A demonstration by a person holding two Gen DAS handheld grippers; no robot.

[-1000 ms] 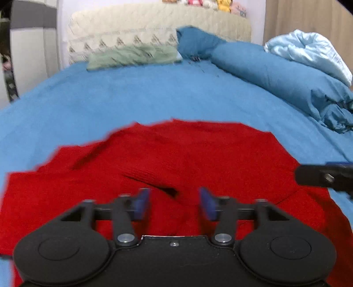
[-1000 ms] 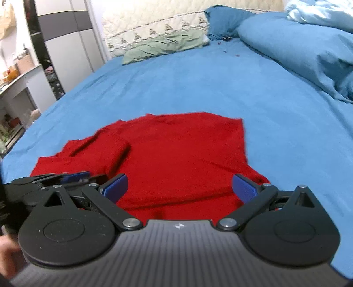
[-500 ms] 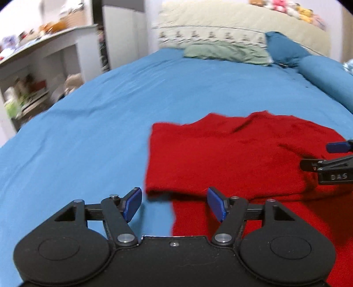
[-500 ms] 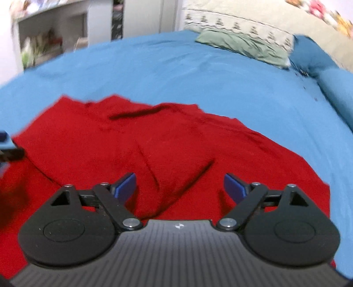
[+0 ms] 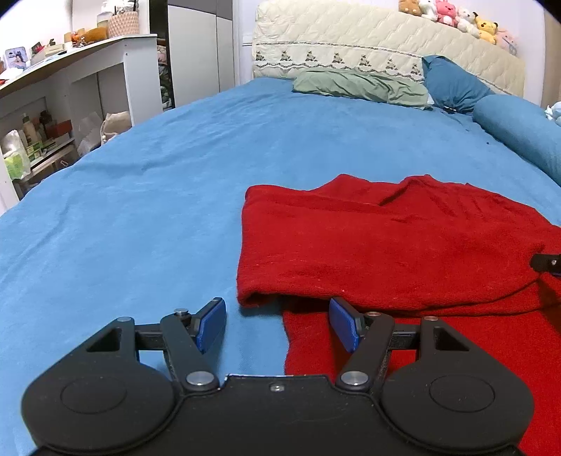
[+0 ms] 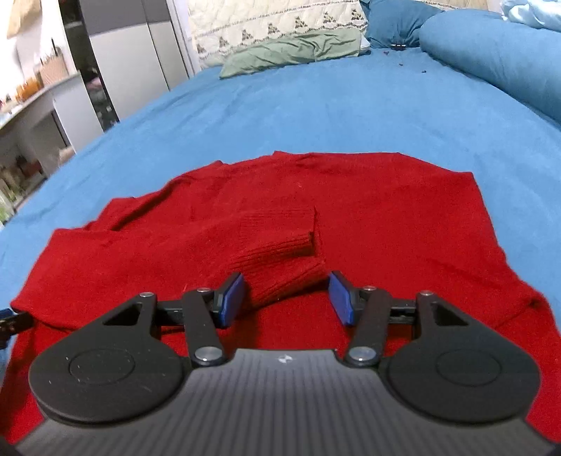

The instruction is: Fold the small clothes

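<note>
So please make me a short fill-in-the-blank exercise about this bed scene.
1. The sweater on the bed is ____.
2. The bedsheet is ____.
3. Between the pads of the right hand-held gripper, which is closing, lies a ribbed ____.
4. The toys sit on the ____.

Missing words: red; blue; cuff; headboard

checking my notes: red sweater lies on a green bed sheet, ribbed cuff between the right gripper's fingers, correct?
Not quite: the bed sheet is blue, as the right wrist view shows. The red sweater lies on it, its ribbed cuff between the closing right gripper fingers.
</note>
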